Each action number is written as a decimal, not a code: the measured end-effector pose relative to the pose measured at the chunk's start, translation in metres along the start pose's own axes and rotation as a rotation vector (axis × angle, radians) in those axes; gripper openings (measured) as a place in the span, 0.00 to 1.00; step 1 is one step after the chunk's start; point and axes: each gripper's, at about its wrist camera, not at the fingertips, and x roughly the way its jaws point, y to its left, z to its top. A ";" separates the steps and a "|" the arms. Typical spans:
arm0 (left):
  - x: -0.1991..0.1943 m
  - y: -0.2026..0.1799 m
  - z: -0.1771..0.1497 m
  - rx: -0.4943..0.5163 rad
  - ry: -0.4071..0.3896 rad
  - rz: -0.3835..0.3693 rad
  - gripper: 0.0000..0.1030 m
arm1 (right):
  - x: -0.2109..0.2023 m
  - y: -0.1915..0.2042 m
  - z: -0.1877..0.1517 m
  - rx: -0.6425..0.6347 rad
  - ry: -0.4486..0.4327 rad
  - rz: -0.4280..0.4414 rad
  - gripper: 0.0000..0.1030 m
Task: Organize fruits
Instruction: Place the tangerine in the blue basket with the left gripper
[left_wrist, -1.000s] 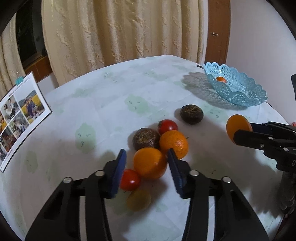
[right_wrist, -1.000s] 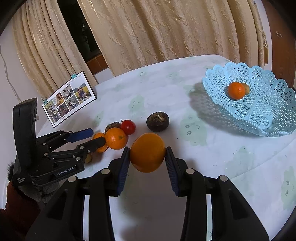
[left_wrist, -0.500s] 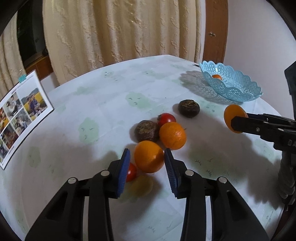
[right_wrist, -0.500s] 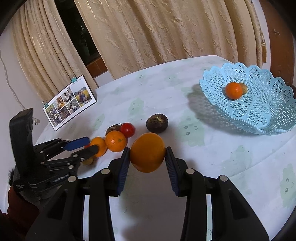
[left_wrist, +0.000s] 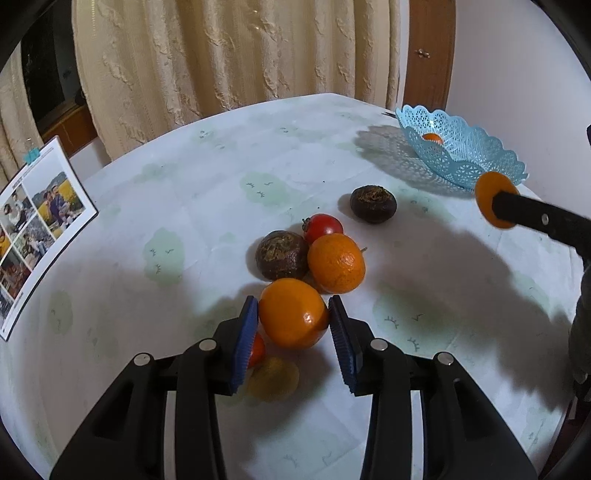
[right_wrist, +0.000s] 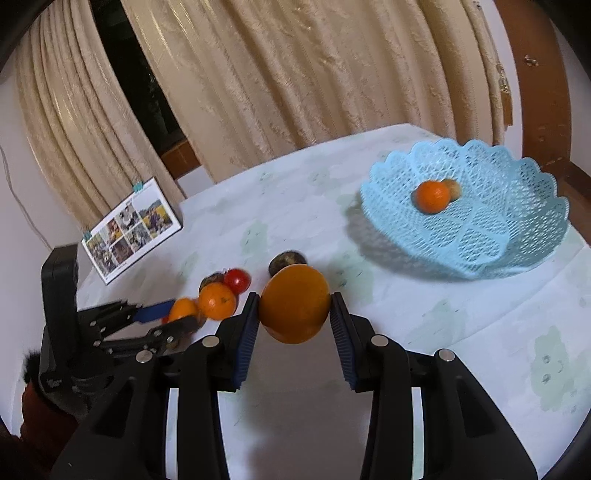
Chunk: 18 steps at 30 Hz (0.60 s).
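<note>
My left gripper (left_wrist: 292, 334) has its blue ribbed pads pressed on either side of a smooth round orange (left_wrist: 293, 313) at the near edge of the fruit pile, so I am grasping it; I cannot tell whether it is clear of the pale patterned tablecloth (left_wrist: 184, 206). Just beyond it lie a dimpled tangerine (left_wrist: 336, 263), a dark brown wrinkled fruit (left_wrist: 281, 255) and a red tomato (left_wrist: 323, 228), all touching or nearly so. A second red tomato (left_wrist: 257, 350) and a yellowish round fruit (left_wrist: 274, 378) sit under my left pad, half hidden. Another dark brown fruit (left_wrist: 373, 204) lies apart, nearer the light blue lattice plastic basket (right_wrist: 517, 236).

My right gripper (right_wrist: 294, 325) is clenched on a second large orange (right_wrist: 294, 303), held above the cloth. The basket, beyond it to the right, holds a small orange (right_wrist: 431, 196) touching a brownish fruit (right_wrist: 453, 187); that view is blurred. A photo calendar card (right_wrist: 131, 229) stands at the table's left edge.
</note>
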 end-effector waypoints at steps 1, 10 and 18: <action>-0.003 0.000 0.000 -0.005 -0.005 0.001 0.39 | -0.003 -0.004 0.003 0.007 -0.011 -0.005 0.39; -0.026 -0.013 0.016 -0.013 -0.071 -0.021 0.39 | -0.030 -0.051 0.025 0.099 -0.127 -0.132 0.39; -0.025 -0.034 0.034 0.002 -0.080 -0.044 0.39 | -0.031 -0.096 0.037 0.152 -0.172 -0.271 0.39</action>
